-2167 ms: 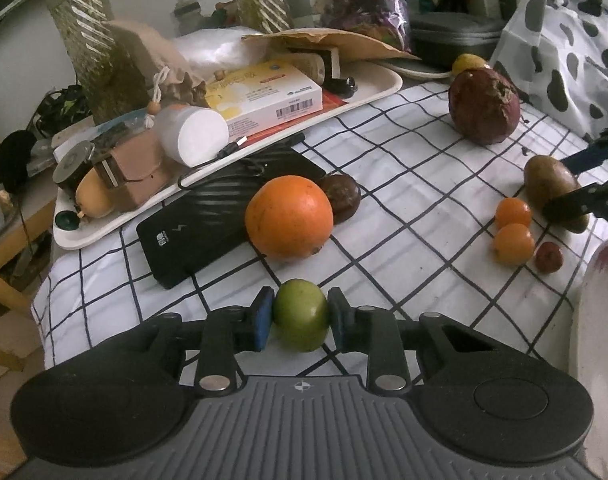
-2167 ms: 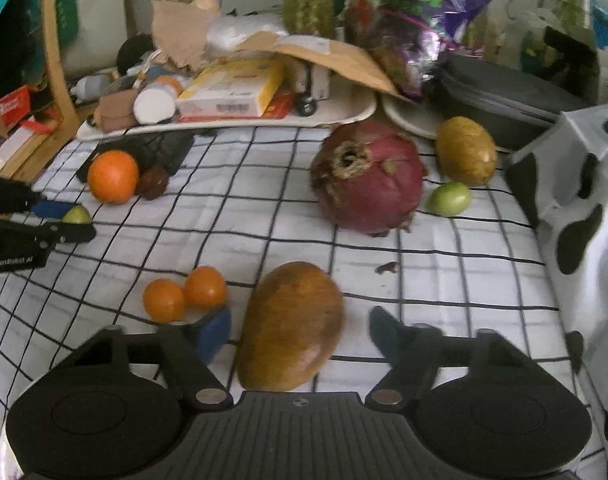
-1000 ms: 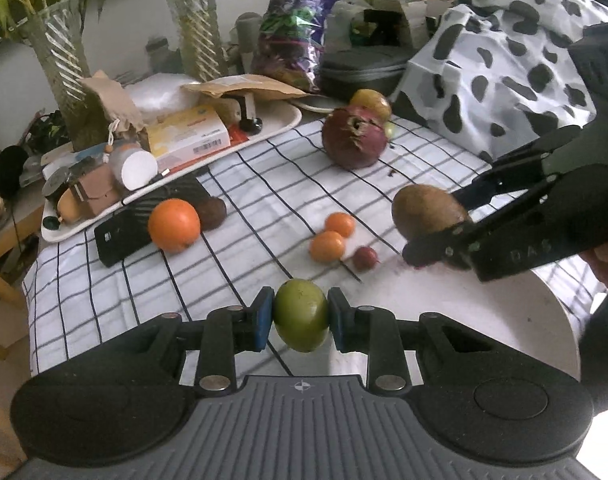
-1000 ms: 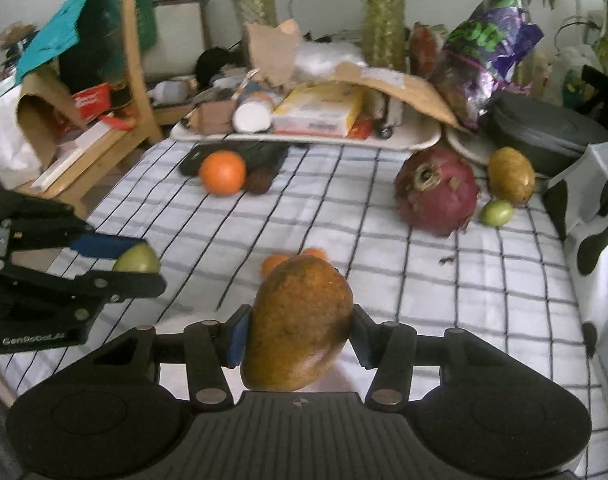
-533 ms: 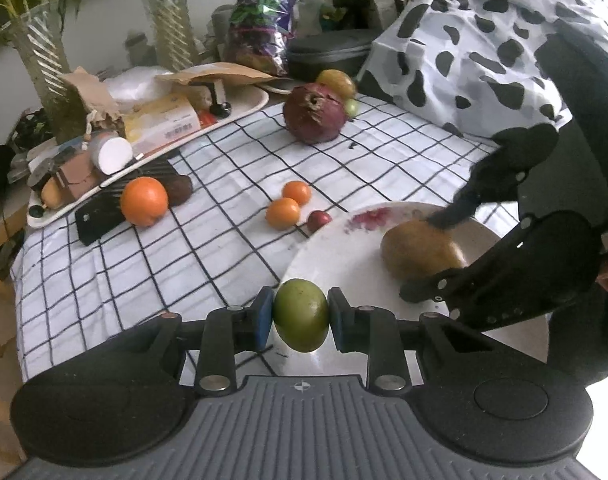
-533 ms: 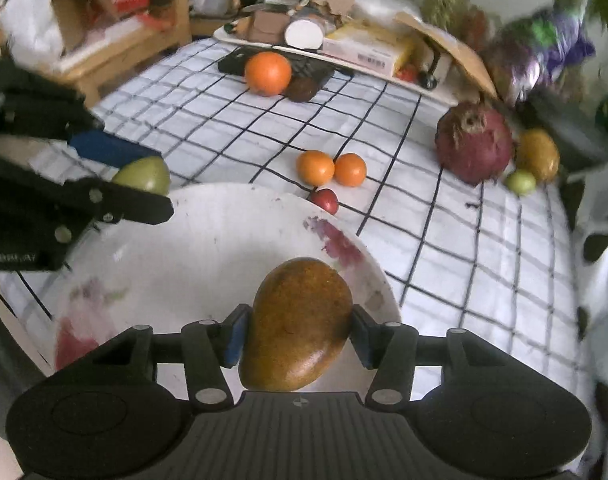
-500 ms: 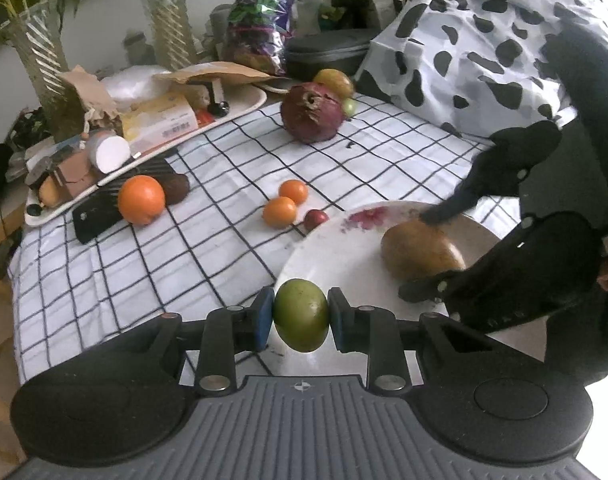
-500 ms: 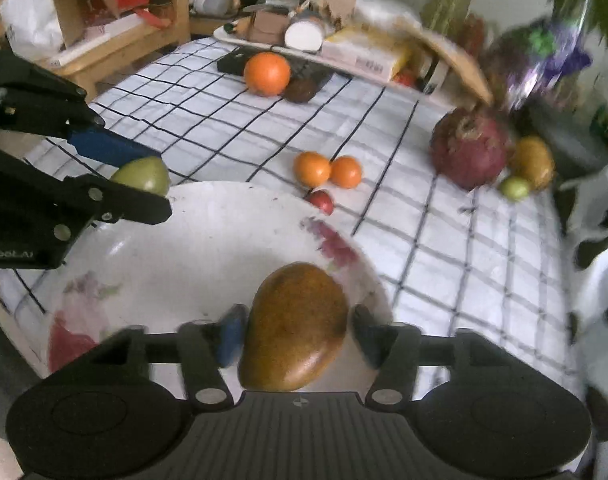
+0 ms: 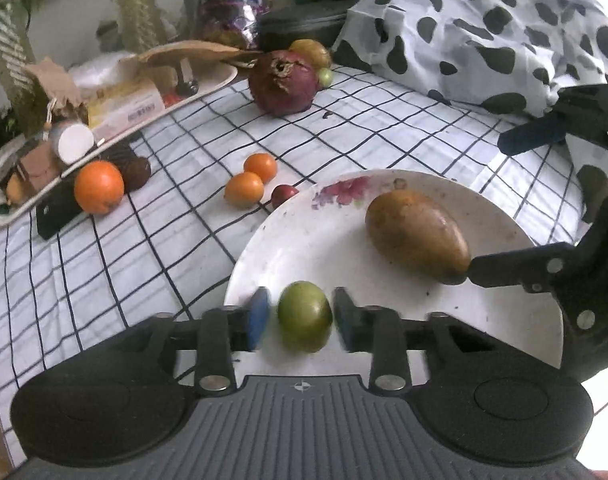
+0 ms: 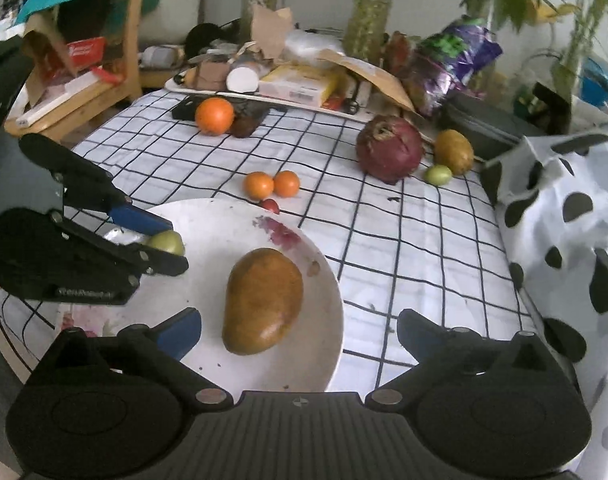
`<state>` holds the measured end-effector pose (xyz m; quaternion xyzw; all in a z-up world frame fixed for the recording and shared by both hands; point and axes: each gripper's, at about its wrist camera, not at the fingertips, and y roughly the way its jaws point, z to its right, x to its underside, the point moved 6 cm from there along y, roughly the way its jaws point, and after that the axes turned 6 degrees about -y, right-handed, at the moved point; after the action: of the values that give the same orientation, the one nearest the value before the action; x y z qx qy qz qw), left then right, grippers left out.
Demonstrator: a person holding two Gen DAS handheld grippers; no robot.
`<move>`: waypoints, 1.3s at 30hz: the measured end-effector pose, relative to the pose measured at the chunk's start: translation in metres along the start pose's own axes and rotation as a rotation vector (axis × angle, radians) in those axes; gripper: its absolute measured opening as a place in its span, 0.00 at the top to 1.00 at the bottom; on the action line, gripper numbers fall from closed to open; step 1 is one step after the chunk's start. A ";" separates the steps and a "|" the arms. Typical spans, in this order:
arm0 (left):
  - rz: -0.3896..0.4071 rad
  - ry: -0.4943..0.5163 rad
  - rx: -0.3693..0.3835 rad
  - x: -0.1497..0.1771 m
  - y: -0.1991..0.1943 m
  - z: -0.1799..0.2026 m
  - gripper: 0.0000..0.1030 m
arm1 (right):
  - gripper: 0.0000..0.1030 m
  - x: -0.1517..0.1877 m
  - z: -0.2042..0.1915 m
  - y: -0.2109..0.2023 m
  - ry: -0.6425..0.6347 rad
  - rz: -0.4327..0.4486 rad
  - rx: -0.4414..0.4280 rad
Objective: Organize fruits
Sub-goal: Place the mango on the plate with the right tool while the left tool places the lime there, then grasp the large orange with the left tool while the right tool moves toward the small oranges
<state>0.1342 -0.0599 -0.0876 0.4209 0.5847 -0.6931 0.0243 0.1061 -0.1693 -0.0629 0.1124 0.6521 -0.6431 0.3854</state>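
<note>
A: What has changed on the left side, compared with a moment ago?

B: The left gripper was clamped on the green fruit. Its jaws have just been opening; in the left wrist view there is a small gap on each side of the fruit, which is between the pads at the lower centre, over the near edge of the plate.

A: And to the right?

B: The right gripper held the mango before. Its jaws have just been opening and now stand wide apart, not touching it. The mango lies on the plate, at the centre of the right wrist view.

A: How does the fruit look?

B: The mango is brown-yellow, egg-shaped, with dull skin. The green fruit is small, round and smooth. The plate is white with a red flower print.

A: Other fruit?

B: On the checked cloth, upper left, an orange; further right, two small tangerines.
</note>
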 end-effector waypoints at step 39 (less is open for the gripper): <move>0.176 -0.223 -0.078 0.010 -0.068 -0.020 0.25 | 0.00 0.006 0.017 -0.012 0.174 0.025 0.104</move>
<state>0.1027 -0.0169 -0.0392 0.3898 0.5656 -0.7076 0.1661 0.1002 -0.1886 -0.0560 0.1957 0.6474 -0.6591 0.3288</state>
